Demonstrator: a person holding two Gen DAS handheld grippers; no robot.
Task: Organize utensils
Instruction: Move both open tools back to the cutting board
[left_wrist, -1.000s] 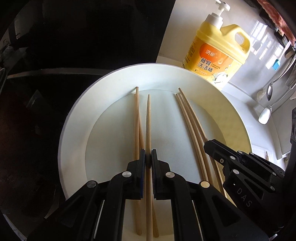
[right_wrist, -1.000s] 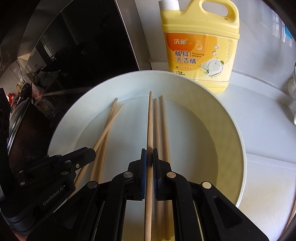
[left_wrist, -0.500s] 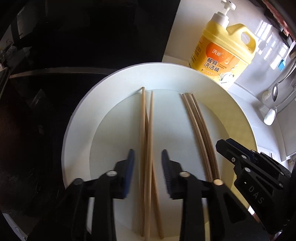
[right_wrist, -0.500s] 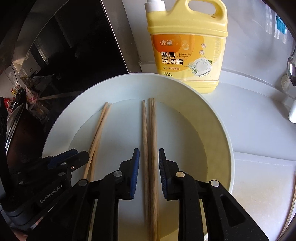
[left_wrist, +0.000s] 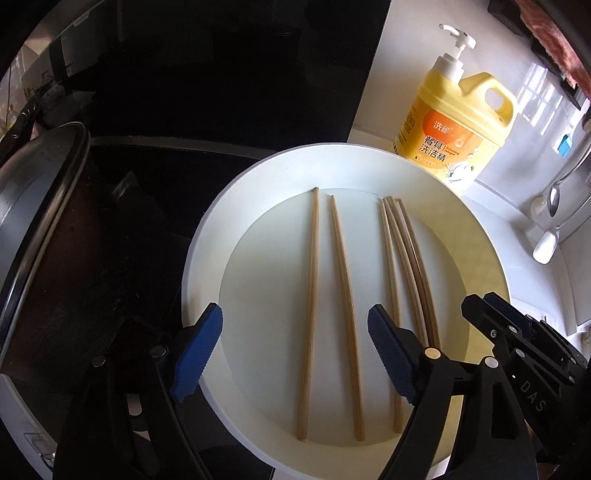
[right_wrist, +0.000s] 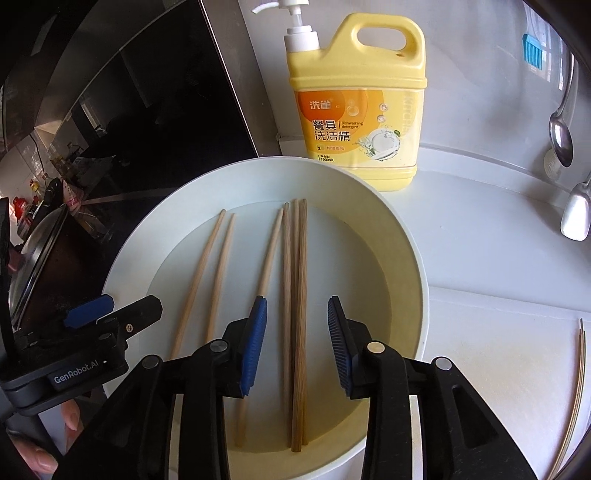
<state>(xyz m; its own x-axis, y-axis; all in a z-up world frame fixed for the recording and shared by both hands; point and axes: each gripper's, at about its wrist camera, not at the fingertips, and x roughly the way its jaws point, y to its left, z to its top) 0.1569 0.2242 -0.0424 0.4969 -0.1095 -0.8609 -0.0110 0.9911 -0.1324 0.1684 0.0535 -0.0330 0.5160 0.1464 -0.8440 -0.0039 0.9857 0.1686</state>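
Chopsticks, thin pale wooden ones, lie in a round white shallow plate (left_wrist: 207, 258) on the white bench (right_wrist: 498, 332): a loose pair (left_wrist: 314, 295) toward the plate's left and a tight bundle (right_wrist: 295, 295) right of it. Left tongs (left_wrist: 295, 354) stand wide with jaws opening, the loose pair below the gap and untouched. Right tongs (right_wrist: 295, 347) are narrower, jaws also opening, bundle under the gap, pads clear of the wood. Step in hand reads as release after laying sticks down. To do it well: finish opening fully before lifting, rise straight so no blue pad drags a stick, keep both tongs apart from each other. More thin sticks (right_wrist: 576, 387) lie at the bench's right edge, likely next. Yellow dish-soap jug with white pump (right_wrist: 356, 103) stands just behind the plate; avoid bumping it.
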